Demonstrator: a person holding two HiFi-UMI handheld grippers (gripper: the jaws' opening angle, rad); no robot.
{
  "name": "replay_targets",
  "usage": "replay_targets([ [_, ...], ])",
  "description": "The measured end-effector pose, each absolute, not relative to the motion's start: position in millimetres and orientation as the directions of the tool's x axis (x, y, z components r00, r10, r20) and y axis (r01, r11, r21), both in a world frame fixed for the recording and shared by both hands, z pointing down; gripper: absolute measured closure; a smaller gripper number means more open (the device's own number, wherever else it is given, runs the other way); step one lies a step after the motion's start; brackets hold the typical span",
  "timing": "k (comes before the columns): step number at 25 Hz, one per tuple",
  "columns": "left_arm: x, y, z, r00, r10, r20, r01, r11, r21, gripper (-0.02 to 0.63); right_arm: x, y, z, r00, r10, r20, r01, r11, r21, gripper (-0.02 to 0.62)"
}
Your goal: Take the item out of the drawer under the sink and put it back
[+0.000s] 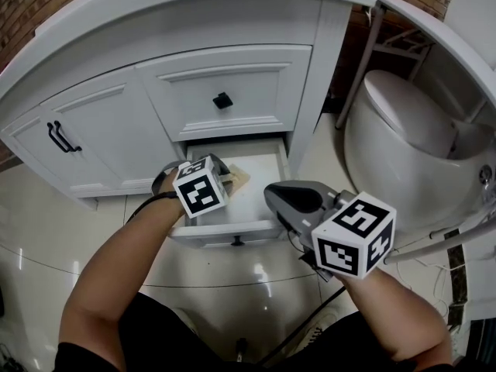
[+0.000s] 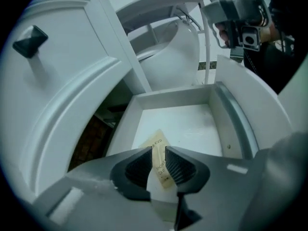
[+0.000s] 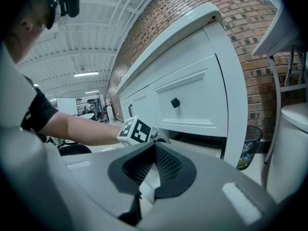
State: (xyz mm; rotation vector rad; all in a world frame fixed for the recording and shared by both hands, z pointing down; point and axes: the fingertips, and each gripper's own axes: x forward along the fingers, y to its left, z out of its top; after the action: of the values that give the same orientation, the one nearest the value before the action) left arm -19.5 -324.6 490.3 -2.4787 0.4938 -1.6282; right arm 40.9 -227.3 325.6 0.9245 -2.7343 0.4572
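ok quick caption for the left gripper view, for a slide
Left gripper shut on a tan paper packet over the open white vanity drawer.

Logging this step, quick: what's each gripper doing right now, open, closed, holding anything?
Left gripper: shut on the yellowish packet, over the open drawer.
Right gripper: shut, holding nothing.

Brick wall (image 3: 255,81), white vanity cabinet (image 1: 101,130), glossy pale floor tiles (image 1: 46,231), white toilet (image 1: 403,130), possibly a mesh bin (image 3: 249,146).
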Motion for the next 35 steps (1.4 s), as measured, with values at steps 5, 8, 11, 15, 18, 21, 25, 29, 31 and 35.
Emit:
replay_targets([
  [5, -19, -331, 515, 0.301, -0.306, 0.903, -0.167, -0.950, -0.266, 0.511, 41, -227, 324, -0.781, -0.547, 0.300, -0.615, 0.756, -0.223, 0.588],
  [8, -18, -333, 521, 0.300, -0.295, 0.907, -0.186, -0.951, -0.248, 0.539, 41, -226, 323, -0.783, -0.546, 0.299, -0.613, 0.758, -0.222, 0.588],
  [11, -18, -335, 519, 0.313, -0.300, 0.901, -0.204, -0.948, -0.244, 0.569, 43, -226, 323, -0.781, -0.548, 0.299, -0.615, 0.757, -0.220, 0.588],
  [15, -18, -336, 509, 0.338, -0.331, 0.881, -0.227, -0.937, -0.265, 0.592, 45, -226, 321, -0.778, -0.555, 0.294, -0.619, 0.755, -0.216, 0.588],
  [18, -18, -336, 490, 0.381, -0.375, 0.845, -0.260, -0.921, -0.291, 0.595, 44, -223, 319, -0.778, -0.556, 0.292, -0.619, 0.756, -0.212, 0.588],
  [21, -21, -331, 458, 0.444, -0.430, 0.786, -0.315, -0.896, -0.312, 0.595, 42, -221, 318, -0.777, -0.558, 0.291, -0.621, 0.757, -0.205, 0.588],
  [25, -26, -310, 403, 0.557, -0.497, 0.665, -0.413, -0.861, -0.297, 0.595, 40, -217, 315, -0.777, -0.558, 0.291, -0.619, 0.760, -0.196, 0.588],
  [29, -33, -280, 356, 0.644, -0.530, 0.551, -0.494, -0.839, -0.230, 0.596, 40, -211, 311, -0.775, -0.564, 0.286, -0.622, 0.761, -0.185, 0.588],
  [31, -35, -264, 333, 0.681, -0.539, 0.496, -0.534, -0.829, -0.168, 0.596, 40, -209, 309, -0.775, -0.565, 0.283, -0.622, 0.762, -0.181, 0.588],
  [35, -46, -231, 294, 0.733, -0.573, 0.368, -0.599, -0.799, -0.049, 0.596, 41, -204, 303, -0.775, -0.571, 0.271, -0.622, 0.764, -0.173, 0.588],
])
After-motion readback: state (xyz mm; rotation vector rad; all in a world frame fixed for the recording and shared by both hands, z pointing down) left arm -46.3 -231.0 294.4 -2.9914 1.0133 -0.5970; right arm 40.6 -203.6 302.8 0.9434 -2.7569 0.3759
